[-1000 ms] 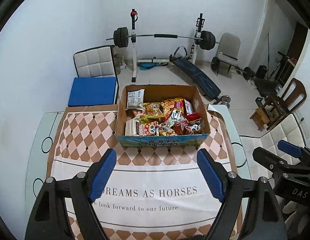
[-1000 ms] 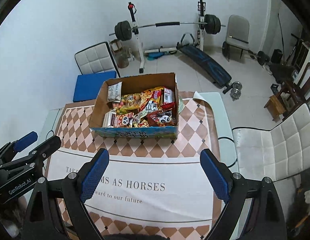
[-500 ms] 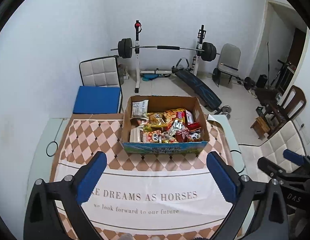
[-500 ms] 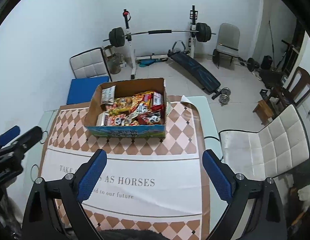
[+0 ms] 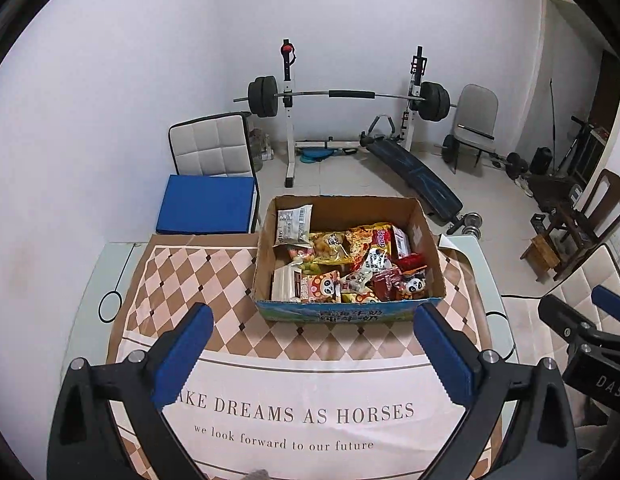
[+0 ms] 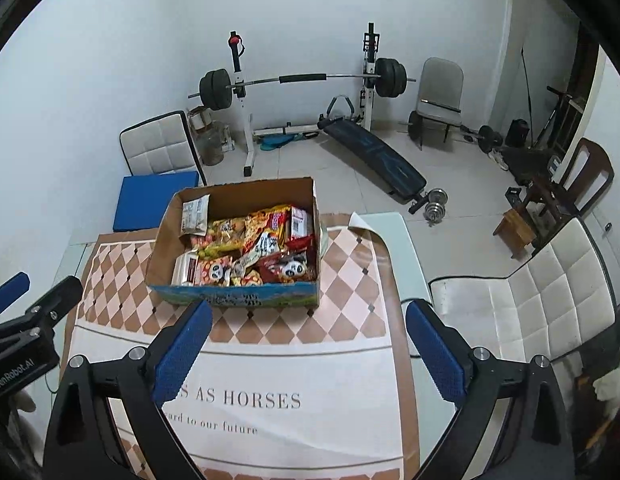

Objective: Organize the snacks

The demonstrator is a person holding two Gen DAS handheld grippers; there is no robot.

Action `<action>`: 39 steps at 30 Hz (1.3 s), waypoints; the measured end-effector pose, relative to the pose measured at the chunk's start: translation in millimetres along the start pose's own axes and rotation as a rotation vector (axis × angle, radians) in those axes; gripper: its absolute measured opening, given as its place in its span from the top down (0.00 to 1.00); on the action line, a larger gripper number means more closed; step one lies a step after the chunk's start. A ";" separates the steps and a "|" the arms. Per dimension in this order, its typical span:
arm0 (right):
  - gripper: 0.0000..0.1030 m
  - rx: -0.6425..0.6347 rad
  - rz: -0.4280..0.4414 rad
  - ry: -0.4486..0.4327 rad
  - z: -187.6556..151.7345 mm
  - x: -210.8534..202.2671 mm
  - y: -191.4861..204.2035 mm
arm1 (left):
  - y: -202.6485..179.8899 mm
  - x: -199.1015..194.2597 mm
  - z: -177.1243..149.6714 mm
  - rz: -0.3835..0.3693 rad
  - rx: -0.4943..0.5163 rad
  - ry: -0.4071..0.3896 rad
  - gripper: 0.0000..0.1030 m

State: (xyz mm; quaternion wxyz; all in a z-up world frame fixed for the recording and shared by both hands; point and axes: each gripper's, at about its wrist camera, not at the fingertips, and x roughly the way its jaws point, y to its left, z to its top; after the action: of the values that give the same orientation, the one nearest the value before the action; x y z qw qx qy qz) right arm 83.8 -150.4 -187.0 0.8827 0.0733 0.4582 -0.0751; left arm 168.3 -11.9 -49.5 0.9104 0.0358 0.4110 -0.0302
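An open cardboard box (image 5: 426,240) (image 6: 237,295) stands on the far half of the table, on a diamond-patterned cloth. It is packed with several snack packets (image 5: 350,264) (image 6: 249,248) in yellow, red and white, some with panda faces. My left gripper (image 5: 310,313) hovers open above the cloth just in front of the box, with nothing between its blue pads. My right gripper (image 6: 308,308) is also open and empty, at the box's front right corner. Each gripper shows at the edge of the other's view: the right gripper (image 5: 582,328) and the left gripper (image 6: 29,320).
The cloth (image 5: 310,412) with printed lettering covers a glass table (image 5: 93,280). A chair with a blue cushion (image 5: 207,204) stands behind the table and a white padded chair (image 6: 550,304) to its right. A barbell rack (image 5: 342,96) and bench fill the floor beyond.
The left jaws have spread wider, and the right jaws slightly. Both views have pulled back and tilted, so the box looks a little smaller and lower. The box has not moved.
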 end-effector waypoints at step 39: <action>0.03 -0.015 -0.003 -0.018 28.8 11.7 8.0 | 0.2 1.1 13.4 -0.006 0.009 -0.021 0.00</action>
State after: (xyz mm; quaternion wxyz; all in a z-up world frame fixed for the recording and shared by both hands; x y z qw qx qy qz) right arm 115.1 -149.0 -179.7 0.8871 0.0654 0.4509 -0.0736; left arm 179.0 -13.0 -41.4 0.9145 0.0381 0.4013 -0.0351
